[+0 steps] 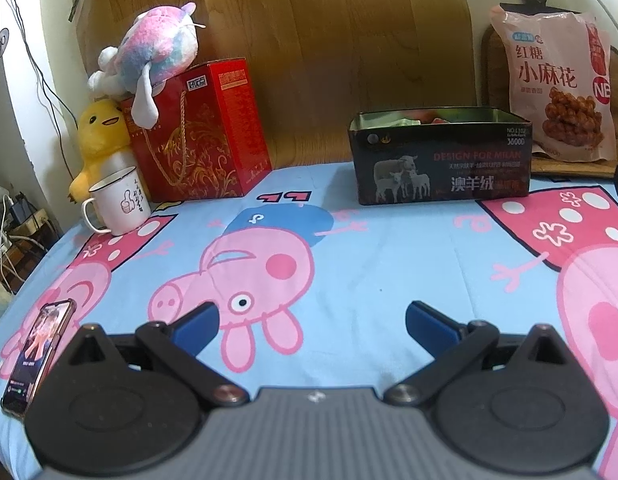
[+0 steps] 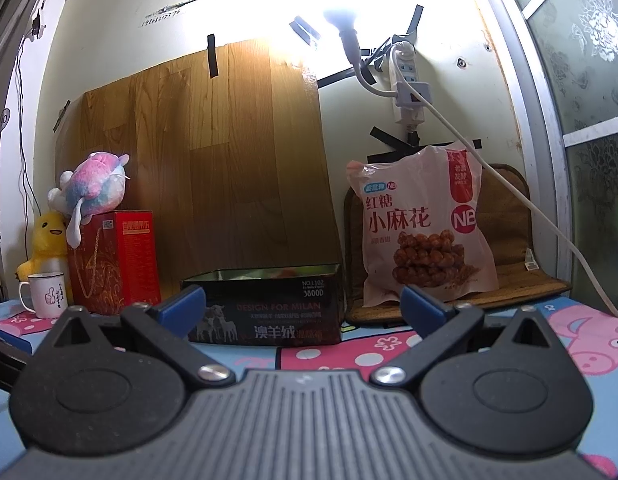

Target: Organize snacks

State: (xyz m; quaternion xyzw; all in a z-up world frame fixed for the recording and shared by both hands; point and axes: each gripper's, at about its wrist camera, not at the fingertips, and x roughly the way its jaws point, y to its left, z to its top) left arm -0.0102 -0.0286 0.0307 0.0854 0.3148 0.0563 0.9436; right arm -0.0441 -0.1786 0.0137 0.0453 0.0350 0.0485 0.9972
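2 hand-held grippers are in view, both empty with jaws spread wide. The left hand-held gripper (image 1: 311, 322) hovers low over the cartoon-pig cloth (image 1: 349, 248) covering the tabletop, well short of the dark tin box (image 1: 441, 168). The right hand-held gripper (image 2: 303, 304) faces the same tin box (image 2: 265, 312) from a lower angle, not touching it.

The tin box stands open-topped on the cloth toward the back; some contents show above its rim (not identifiable). 1 pink snack bag (image 1: 557, 84) stands upright behind and to the right of the box, on a brown mat (image 2: 509, 280), leaning toward the wall.

At back left sit a red gift box (image 1: 197, 132) with a pastel plush toy (image 1: 153, 48) on top, a yellow duck plush (image 1: 95, 140) beside it, and a white mug (image 1: 119, 204) in front. 1 phone (image 1: 39, 356), screen lit, lies near the left edge.
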